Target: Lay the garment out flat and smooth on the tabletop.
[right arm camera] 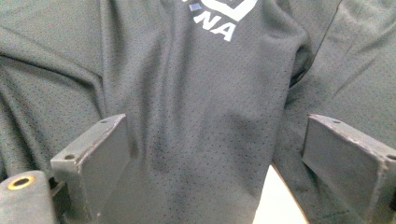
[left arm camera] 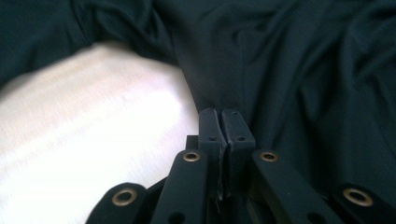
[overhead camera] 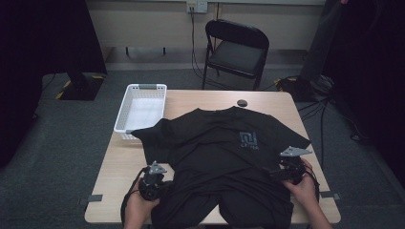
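While the black T-shirt [overhead camera: 224, 157] lies spread face-up across the surface [overhead camera: 119, 162], collar toward the far edge and hem toward me, I hold a gripper at each side of its lower half. My left gripper [left arm camera: 227, 122] has its jaws fully closed, and the left gripper view shows a pinch of the shirt's left side edge caught between the tips, cloth rising taut from them. My right gripper [right arm camera: 217, 154] stands with jaws wide apart, straddling the fabric near the right side seam below the printed logo [right arm camera: 219, 18]; the pads are not pressing on it. Long axis of the garment runs away from me, so both grippers flank it crosswise. Judgement: the right jaws must close on the edge before any fold proceeds. White basket [overhead camera: 141, 107] sits at the far left corner, partly under a sleeve.
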